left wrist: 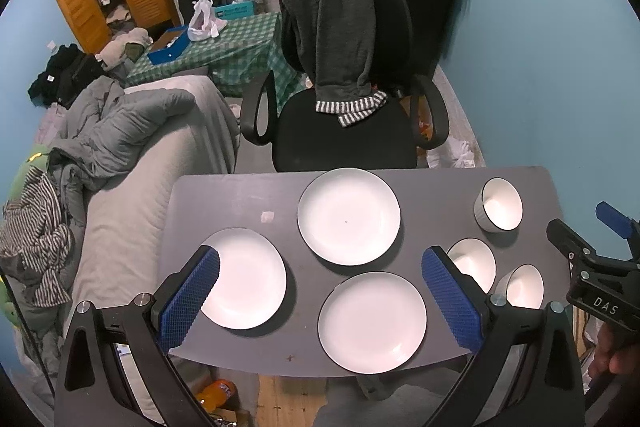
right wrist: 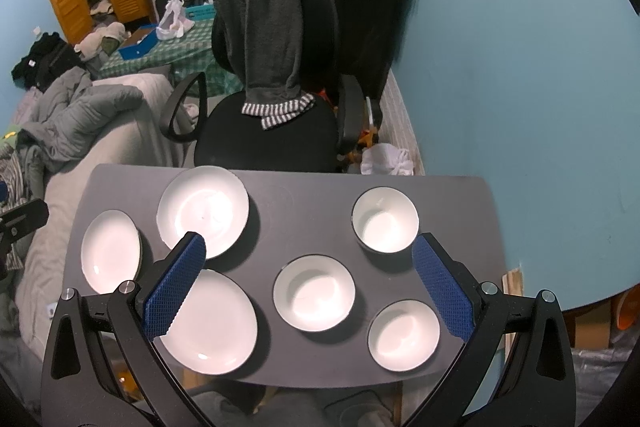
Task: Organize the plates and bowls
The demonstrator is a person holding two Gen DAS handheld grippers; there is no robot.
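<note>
Both hand-held grippers, left (left wrist: 320,291) and right (right wrist: 308,287), hung spread and empty above the worktop (right wrist: 304,195). Three plates (left wrist: 349,215) filled the frame's left, three bowls (right wrist: 314,298) its right. Stacking should probably begin by pinching one rim squarely.

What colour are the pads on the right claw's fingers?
Blue, with a fine diamond-textured grip, on black arms. The pads show best in the right wrist view.

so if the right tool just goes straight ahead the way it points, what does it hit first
Most likely the middle bowl, which sits between the open fingers of the right tool. Depth is hard to judge in this fisheye view.
</note>
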